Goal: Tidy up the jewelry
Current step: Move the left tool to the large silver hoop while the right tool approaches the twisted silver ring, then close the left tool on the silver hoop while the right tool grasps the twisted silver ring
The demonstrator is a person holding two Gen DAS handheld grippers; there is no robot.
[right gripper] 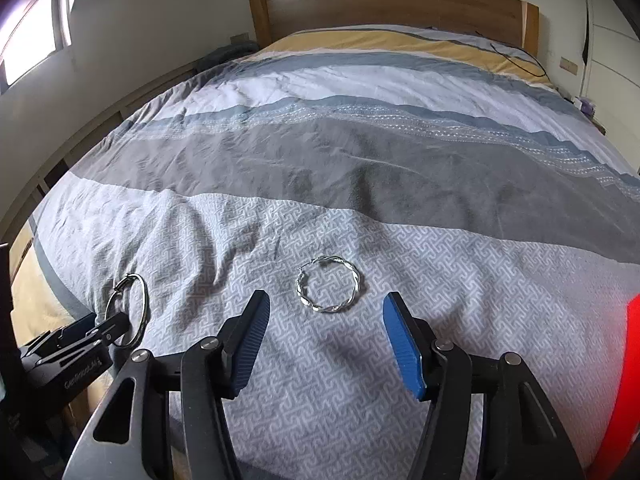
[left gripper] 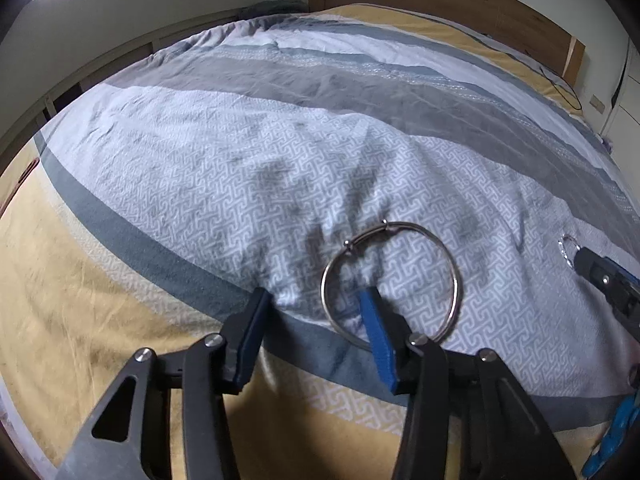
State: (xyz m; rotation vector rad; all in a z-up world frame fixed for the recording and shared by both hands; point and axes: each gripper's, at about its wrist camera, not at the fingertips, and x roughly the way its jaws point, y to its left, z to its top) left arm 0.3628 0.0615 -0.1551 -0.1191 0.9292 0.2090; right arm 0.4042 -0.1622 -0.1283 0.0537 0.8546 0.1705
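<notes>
Two silver hoop earrings lie on the patterned grey-white duvet (right gripper: 460, 280). In the left wrist view a large plain hoop (left gripper: 456, 280) lies under my left gripper (left gripper: 314, 292), which is open. Its right blue pad sits over the inside of the ring and its left pad is outside, so the hoop's left rim is between the fingers, unpressed. In the right wrist view a smaller twisted hoop (right gripper: 320, 307) lies flat just ahead of my right gripper (right gripper: 325, 295), also open, with one pad on each side of it. The left gripper (right gripper: 106, 322) and plain hoop (right gripper: 144, 304) show at far left there.
The bed has a striped grey, white and yellow cover and a wooden headboard (right gripper: 392, 4). A black cable (right gripper: 516, 60) trails near the far right corner. Something red (right gripper: 628, 360) fills the right edge. The right gripper (left gripper: 588, 260) and twisted hoop (left gripper: 566, 250) show at the right edge of the left wrist view.
</notes>
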